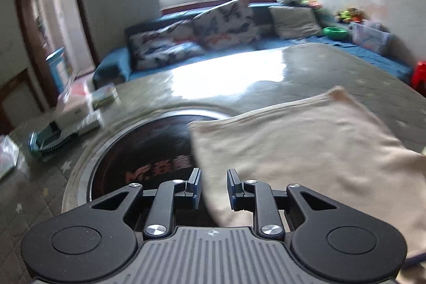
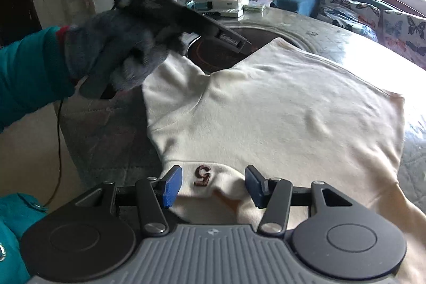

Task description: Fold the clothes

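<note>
A cream garment lies spread flat on the round table; a brown "5" emblem sits near its close edge. My right gripper is open above that edge, and the emblem shows between its blue pads, which are not pressing it. My left gripper, held by a grey-gloved hand, hovers over the garment's far-left corner. In the left wrist view the left gripper stands slightly open. The garment's edge runs beneath the gap, not pinched.
A black round cooktop is set into the table, partly under the garment. Boxes and a small basket crowd the table's far side. A blue sofa with butterfly cushions lies beyond. A teal sleeve is at left.
</note>
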